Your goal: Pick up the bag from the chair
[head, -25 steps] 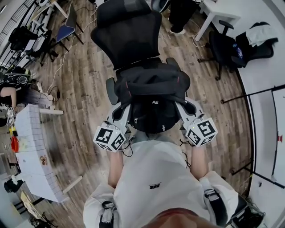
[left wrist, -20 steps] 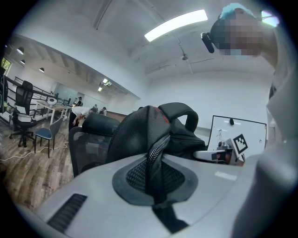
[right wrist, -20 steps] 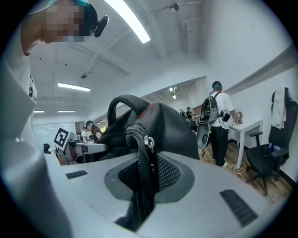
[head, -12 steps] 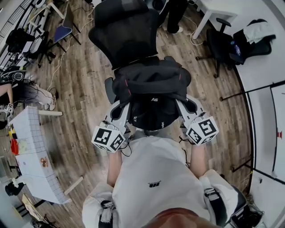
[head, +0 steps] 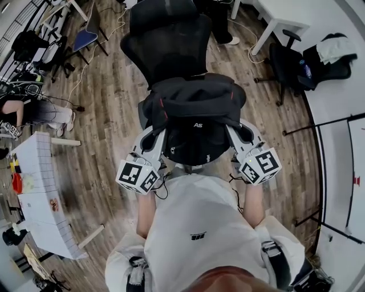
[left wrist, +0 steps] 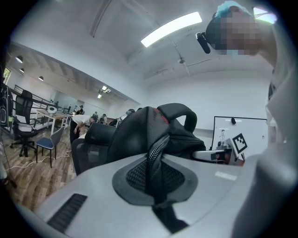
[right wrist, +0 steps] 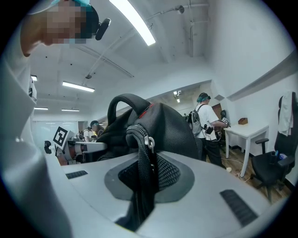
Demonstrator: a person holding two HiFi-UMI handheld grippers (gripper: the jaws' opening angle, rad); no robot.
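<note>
A black backpack point(head: 194, 108) hangs in front of me, just above the seat of a black mesh office chair point(head: 168, 40). My left gripper point(head: 154, 136) is shut on a fold of the bag's left side. In the left gripper view the mesh fabric point(left wrist: 156, 153) is pinched between the jaws of the left gripper point(left wrist: 156, 181). My right gripper point(head: 235, 132) is shut on the bag's right side. The zippered edge point(right wrist: 139, 139) runs down into the right gripper point(right wrist: 143, 183). The bag's top handle point(right wrist: 123, 104) arches upright.
The floor is wood with loose cables point(head: 74, 85). A white table point(head: 43, 194) stands at my left. A second black chair point(head: 296, 60) and a white desk point(head: 274, 17) are at the right. A person point(right wrist: 207, 128) stands beyond the chair.
Both grippers have risen a little with the bag held between them. The bag now sits slightly higher against the chair's backrest.
</note>
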